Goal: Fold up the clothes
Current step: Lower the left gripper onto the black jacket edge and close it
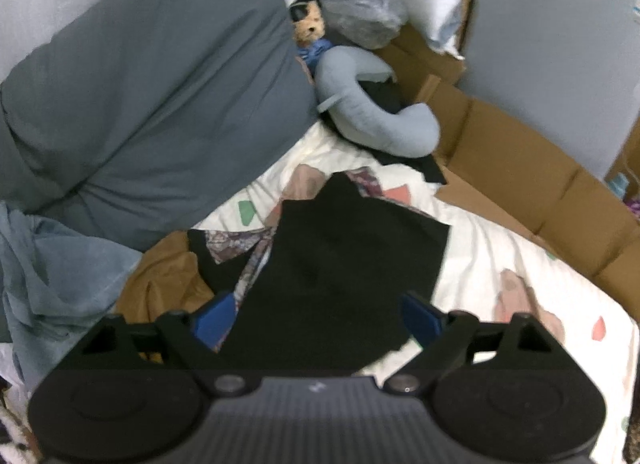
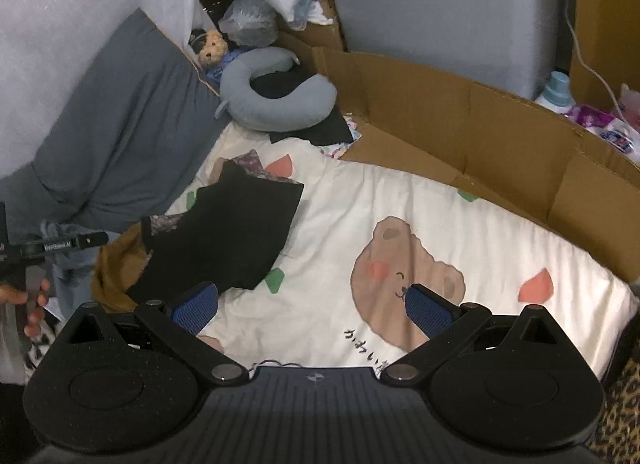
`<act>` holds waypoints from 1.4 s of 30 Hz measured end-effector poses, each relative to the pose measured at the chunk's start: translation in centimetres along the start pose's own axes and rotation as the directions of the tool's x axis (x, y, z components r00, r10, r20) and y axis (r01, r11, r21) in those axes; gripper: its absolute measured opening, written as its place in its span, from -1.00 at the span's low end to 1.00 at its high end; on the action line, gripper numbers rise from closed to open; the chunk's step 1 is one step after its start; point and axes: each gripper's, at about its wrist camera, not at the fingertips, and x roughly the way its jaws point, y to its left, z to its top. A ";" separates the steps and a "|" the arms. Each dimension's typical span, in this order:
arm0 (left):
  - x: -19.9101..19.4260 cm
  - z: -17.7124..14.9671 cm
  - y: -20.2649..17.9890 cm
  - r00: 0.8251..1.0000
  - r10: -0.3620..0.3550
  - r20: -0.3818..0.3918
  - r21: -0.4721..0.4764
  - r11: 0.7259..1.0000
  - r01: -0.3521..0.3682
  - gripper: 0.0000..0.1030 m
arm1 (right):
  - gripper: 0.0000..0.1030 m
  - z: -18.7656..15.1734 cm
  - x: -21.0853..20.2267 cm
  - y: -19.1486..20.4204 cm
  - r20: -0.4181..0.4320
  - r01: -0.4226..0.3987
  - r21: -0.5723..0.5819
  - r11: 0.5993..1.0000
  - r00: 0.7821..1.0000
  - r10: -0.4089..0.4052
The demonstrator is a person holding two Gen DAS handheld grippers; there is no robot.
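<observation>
A black garment point(image 1: 340, 264) with a patterned lining lies spread on the white bear-print bedsheet point(image 1: 520, 264). My left gripper point(image 1: 318, 318) hangs just above the garment's near edge, jaws wide, with the cloth below and between the blue pads point(image 1: 216, 320) but not pinched. In the right wrist view the same black garment point(image 2: 228, 232) lies at left of centre. My right gripper point(image 2: 314, 310) stands open over the bare sheet point(image 2: 440, 223) to the garment's right, nothing between its fingers. A brown garment point(image 1: 168, 280) lies under the black one's left side.
A grey duvet point(image 1: 152, 103) and a blue-grey cloth point(image 1: 52, 272) pile up at left. A grey neck pillow point(image 2: 272, 95) and a soft toy point(image 2: 212, 47) sit at the back. Cardboard walls point(image 2: 480, 135) line the right side. A hand point(image 2: 28, 304) holds the left gripper's handle.
</observation>
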 end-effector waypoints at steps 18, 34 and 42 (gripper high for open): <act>7.9 -1.1 3.5 1.000 0.016 0.014 -0.080 0.997 -0.015 0.59 | 0.98 -0.4 8.3 -0.2 -0.013 0.003 -0.065 0.998 1.000 -0.004; 15.1 -0.6 5.3 0.999 -0.018 -0.036 -0.107 0.994 0.014 0.65 | 0.97 -0.7 13.0 1.1 -0.029 -0.042 -0.055 0.998 0.999 0.041; 17.5 -0.7 5.9 0.997 -0.067 -0.027 -0.107 0.992 0.064 0.66 | 0.97 -1.1 14.7 1.1 -0.031 -0.073 -0.033 0.997 0.997 0.072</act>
